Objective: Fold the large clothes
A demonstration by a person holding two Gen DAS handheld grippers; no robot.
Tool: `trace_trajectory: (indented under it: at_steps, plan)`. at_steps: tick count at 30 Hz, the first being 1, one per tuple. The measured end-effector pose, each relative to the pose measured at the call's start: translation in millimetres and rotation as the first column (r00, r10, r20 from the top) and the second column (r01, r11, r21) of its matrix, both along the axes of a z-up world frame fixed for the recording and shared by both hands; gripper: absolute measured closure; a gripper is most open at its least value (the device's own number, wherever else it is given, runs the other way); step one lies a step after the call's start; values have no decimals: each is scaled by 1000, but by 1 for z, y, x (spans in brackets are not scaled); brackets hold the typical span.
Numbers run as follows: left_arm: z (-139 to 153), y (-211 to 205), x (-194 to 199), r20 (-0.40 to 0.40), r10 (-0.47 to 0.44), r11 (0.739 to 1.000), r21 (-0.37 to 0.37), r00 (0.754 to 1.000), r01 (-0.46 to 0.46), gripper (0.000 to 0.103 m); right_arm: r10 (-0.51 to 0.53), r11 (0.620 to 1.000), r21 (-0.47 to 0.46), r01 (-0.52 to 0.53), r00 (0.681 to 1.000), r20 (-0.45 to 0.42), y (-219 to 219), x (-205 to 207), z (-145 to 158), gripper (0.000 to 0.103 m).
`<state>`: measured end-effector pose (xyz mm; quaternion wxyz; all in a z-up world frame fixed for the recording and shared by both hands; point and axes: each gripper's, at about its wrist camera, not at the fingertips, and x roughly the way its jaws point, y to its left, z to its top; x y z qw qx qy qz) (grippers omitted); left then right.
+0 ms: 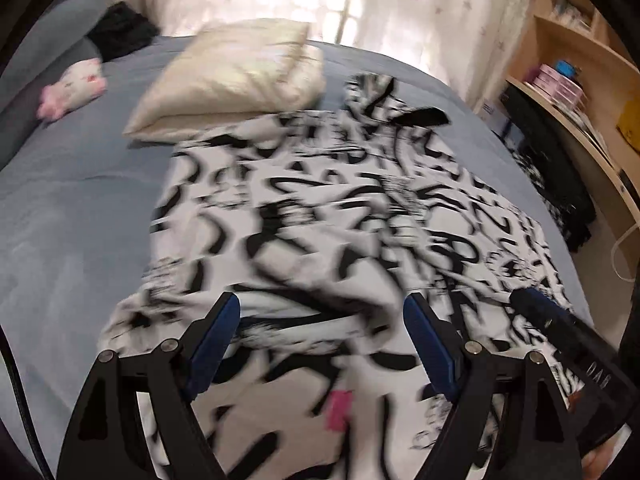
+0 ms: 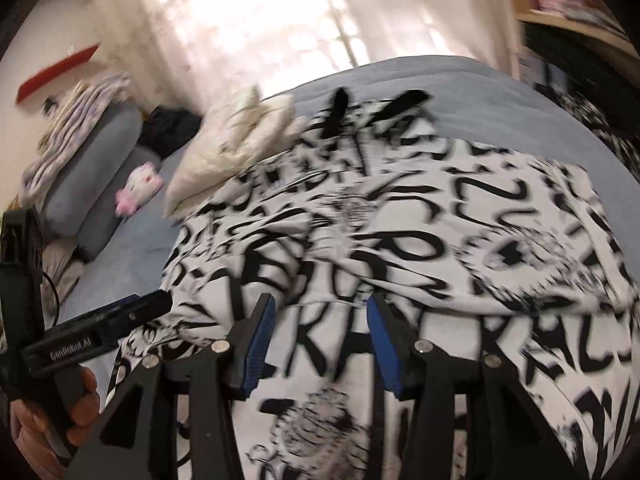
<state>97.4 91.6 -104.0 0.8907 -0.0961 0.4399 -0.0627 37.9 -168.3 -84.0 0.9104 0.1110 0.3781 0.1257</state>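
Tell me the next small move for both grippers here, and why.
Probably lower both and pinch the near edge. The left gripper and right gripper are open above the black-and-white garment, holding nothing; it lies rumpled on the bed.

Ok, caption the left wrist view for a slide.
Open left gripper above a black-and-white printed garment spread on a blue bed, beside a cream pillow.

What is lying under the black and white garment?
The garment lies on the blue bed sheet; its far edge seems to overlap the cream pillow. Anything beneath it is covered.
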Motion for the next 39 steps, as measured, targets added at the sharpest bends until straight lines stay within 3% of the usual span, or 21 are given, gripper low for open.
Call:
trace_trajectory:
  at_steps: [2, 5, 8, 15, 16, 17, 19, 20, 22, 23, 24, 26, 27, 29, 32, 36, 39]
  plan:
    - [-5, 19, -8, -8, 39, 999, 5, 999, -39, 20, 70, 997, -30, -70, 998, -5, 20, 9, 1, 52]
    - [-15, 43, -17, -28, 88, 996, 13, 996, -88, 20, 187, 977, -100, -190, 982, -37, 55, 22, -6, 34]
    - [-27, 60, -25, -52, 122, 992, 18, 991, -121, 20, 274, 944, -169, -284, 958, -80, 88, 33, -19, 34]
    - [-53, 81, -34, -108, 163, 986, 3, 981, -164, 20, 236, 866, -413, -282, 959, -159, 140, 66, -55, 34]
    - [-54, 82, -35, -109, 164, 986, 2, 980, -165, 20, 238, 857, -430, -284, 958, -158, 144, 72, -56, 43]
    - [-54, 81, -35, -108, 164, 986, 1, 981, -165, 20, 250, 848, -441, -294, 956, -156, 147, 74, -55, 65]
    - [-54, 81, -36, -100, 160, 987, 3, 982, -161, 20, 266, 832, -465, -302, 953, -143, 152, 80, -46, 86]
    - [-52, 80, -36, -94, 159, 987, 5, 983, -159, 20, 267, 844, -454, -285, 958, -104, 149, 80, -35, 88]
    - [-48, 78, -37, -69, 157, 988, 12, 985, -156, 20, 246, 909, -353, -222, 969, 25, 130, 77, -2, 92]
    - [-47, 77, -38, -61, 156, 988, 14, 986, -156, 20, 193, 962, -218, -165, 974, 117, 106, 74, 20, 92]
    - [-45, 76, -38, -52, 155, 988, 15, 987, -155, 20, 116, 991, -81, -104, 979, 167, 81, 71, 32, 92]
    - [-44, 74, -40, -42, 149, 989, 11, 988, -149, 20, -89, 987, 148, 67, 986, 142, 33, 69, 31, 90]
    - [-45, 73, -40, -44, 141, 990, 4, 989, -141, 20, -179, 959, 231, 162, 982, 53, 9, 68, 16, 87]
    - [-46, 70, -39, -49, 133, 991, 3, 990, -133, 20, -188, 937, 267, 227, 968, -166, -12, 74, -25, 75]
    - [-43, 66, -37, -46, 110, 994, 8, 993, -110, 20, -102, 959, 208, 192, 920, -378, -22, 68, -76, 73]
    - [-29, 70, -27, -5, 97, 995, 11, 995, -97, 20, -74, 968, 199, 152, 934, -350, -45, 44, -72, 71]
    - [-24, 79, -3, 0, 112, 994, 9, 994, -112, 20, -110, 965, 203, 168, 957, -269, -68, 41, -48, 58]
